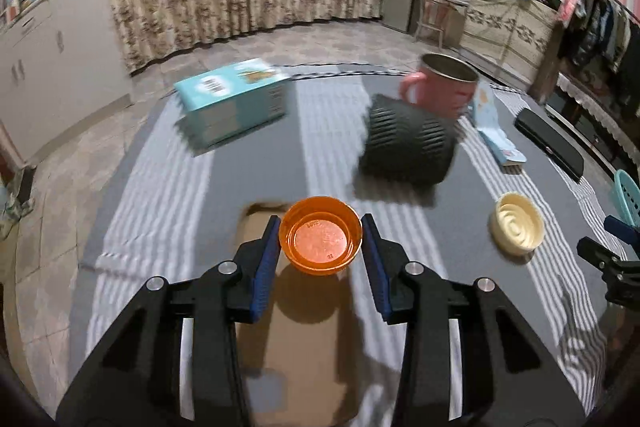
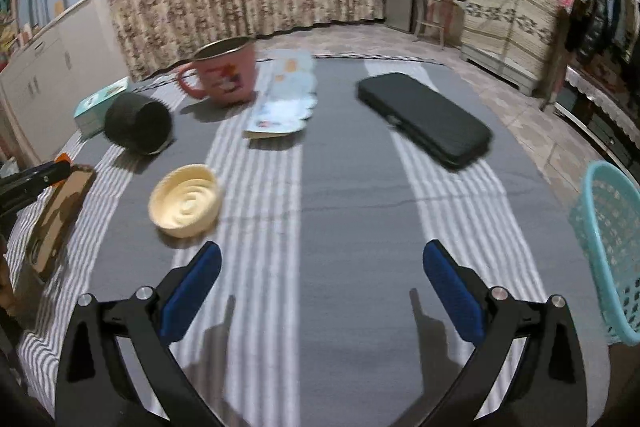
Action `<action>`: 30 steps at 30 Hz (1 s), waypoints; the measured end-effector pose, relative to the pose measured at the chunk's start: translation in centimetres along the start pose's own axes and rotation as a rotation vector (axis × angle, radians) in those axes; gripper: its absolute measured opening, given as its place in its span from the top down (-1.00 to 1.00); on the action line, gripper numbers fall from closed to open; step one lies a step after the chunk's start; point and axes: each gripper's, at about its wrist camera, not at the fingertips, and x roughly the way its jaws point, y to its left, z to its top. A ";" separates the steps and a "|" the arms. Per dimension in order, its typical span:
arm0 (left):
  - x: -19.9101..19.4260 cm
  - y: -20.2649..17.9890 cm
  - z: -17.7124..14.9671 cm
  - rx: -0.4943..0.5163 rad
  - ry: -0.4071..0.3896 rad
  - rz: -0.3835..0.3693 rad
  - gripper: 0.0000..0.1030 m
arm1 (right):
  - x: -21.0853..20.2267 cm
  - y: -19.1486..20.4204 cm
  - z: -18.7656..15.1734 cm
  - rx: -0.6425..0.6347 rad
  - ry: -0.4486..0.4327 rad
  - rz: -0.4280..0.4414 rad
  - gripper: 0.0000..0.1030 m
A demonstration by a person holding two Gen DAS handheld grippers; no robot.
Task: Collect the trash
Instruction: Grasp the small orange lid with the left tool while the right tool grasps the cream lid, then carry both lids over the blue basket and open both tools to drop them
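Your left gripper (image 1: 321, 241) is clenched on an orange cap (image 1: 320, 235), its blue pads pressed against the cap's two sides, held above a brown cardboard piece (image 1: 296, 327) on the striped tablecloth (image 1: 192, 187). Your right gripper (image 2: 322, 269) stands wide apart with nothing between its fingers. Only the right wrist view shows the turquoise basket (image 2: 610, 247) fully, at the table's right edge. A cream lid (image 2: 185, 201) lies near the right gripper's left finger.
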 end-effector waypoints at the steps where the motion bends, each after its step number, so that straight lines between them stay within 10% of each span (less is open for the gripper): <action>1: -0.3 0.6 -0.2 -0.010 -0.002 0.002 0.24 | 0.0 0.8 0.2 -0.007 -0.002 0.017 -0.91; 19: -2.2 4.5 -2.6 -0.054 -0.013 0.050 0.24 | 5.2 7.7 2.1 -0.069 0.126 0.023 -0.91; 24: -2.5 3.6 -2.3 -0.047 -0.021 0.044 0.24 | 5.3 7.3 1.9 -0.055 0.138 0.072 -0.17; 30: -2.8 1.0 -1.2 -0.023 -0.038 0.028 0.24 | 2.5 6.1 1.9 -0.094 0.053 0.097 -0.18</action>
